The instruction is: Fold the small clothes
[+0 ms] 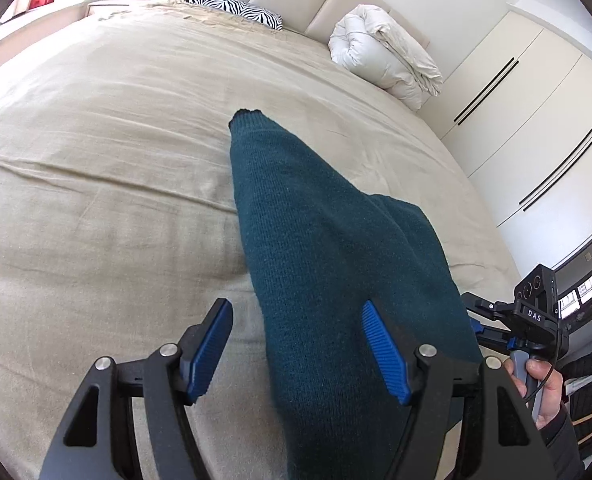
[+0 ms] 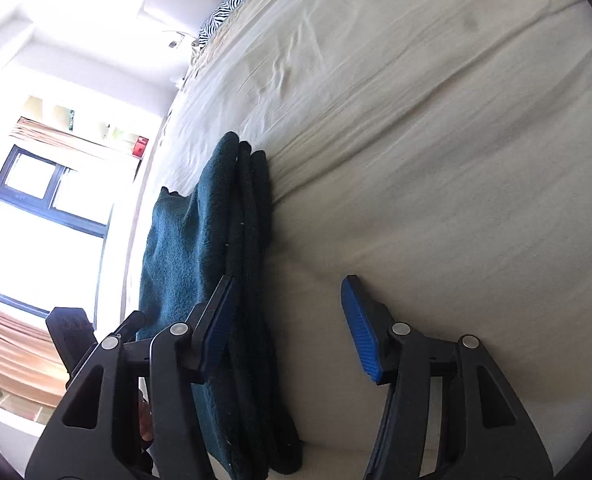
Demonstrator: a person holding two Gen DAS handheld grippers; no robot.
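Left hand-held gripper angled down, jaws open, right hand-held gripper open too, folded teal sweater stretching toward twelve o'clock on bed

Bed mostly open, clutter at the head

We see bare sheet around the sweater; a zebra pillow and rolled duvet crowd the head edge.

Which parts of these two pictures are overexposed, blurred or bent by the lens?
Left wrist view: even daylight, the bed bulges from the fisheye, the wardrobe lines curve; the sweater is soft up close. Right wrist view: the window and wall are blown out white, the sheet shows streaky blur, the folded sweater looks dark.
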